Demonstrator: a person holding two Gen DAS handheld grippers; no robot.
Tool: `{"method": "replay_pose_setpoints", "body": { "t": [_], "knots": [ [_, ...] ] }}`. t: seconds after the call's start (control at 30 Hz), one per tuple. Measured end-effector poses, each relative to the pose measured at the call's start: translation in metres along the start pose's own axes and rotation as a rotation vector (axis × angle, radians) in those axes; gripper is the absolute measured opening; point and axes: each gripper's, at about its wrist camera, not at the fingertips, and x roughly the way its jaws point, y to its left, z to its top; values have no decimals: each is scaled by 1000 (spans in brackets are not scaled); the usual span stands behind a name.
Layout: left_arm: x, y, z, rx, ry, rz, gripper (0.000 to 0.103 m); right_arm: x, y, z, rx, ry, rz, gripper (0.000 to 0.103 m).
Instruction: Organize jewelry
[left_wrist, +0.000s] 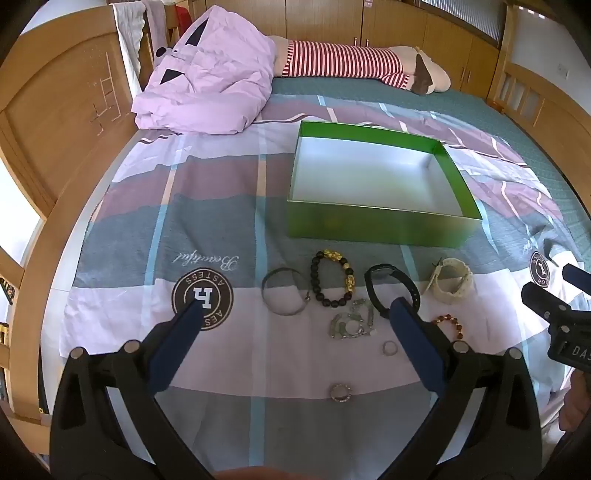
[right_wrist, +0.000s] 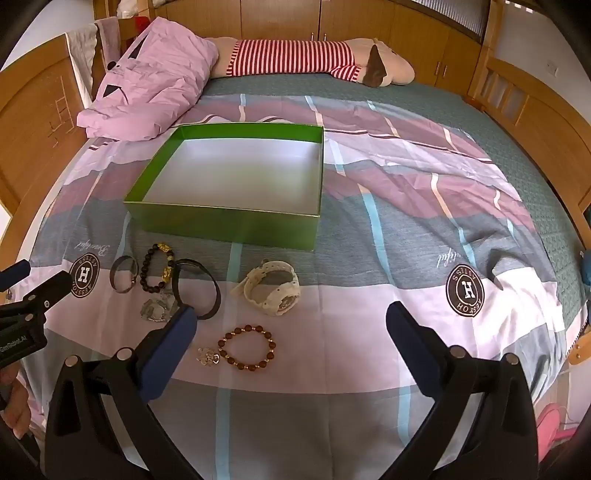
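Silvery trinket (right_wrist: 158, 309), seemingly partly tong-hidden.

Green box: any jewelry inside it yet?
No. The green box shows only its bare white floor; the pieces, like the white watch, lie on the bedsheet before it.

Bed (right_wrist: 424, 206) carries green box (right_wrist: 229, 221), bracelets (right_wrist: 246, 347), watches (right_wrist: 271, 290), rings (left_wrist: 340, 392).

Box (left_wrist: 380, 225) on bed (left_wrist: 207, 221), behind row of jewelry. Bangle (left_wrist: 284, 295) leftmost, beaded bracelet (left_wrist: 334, 278) just right, then band (left_wrist: 391, 288), watch (left_wrist: 452, 284) rightmost. Two rings (left_wrist: 389, 348) nearer front. Quilt (left_wrist: 207, 74) behind box, left.
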Motion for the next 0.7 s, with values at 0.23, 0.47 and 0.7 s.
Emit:
{"method": "replay_pose_setpoints", "body": {
  "t": [0.23, 0.47, 0.7],
  "knots": [
    [-1, 2, 0, 4, 10, 8, 101, -1, -2, 0, 13, -8, 5, 102],
    [-2, -4, 1, 6, 11, 0, 101, 1, -6, 1, 1, -5, -8, 102],
    [2, -4, -1, 1, 21, -7, 101, 0, -2, 1, 1, -5, -15, 102]
  ]
}}
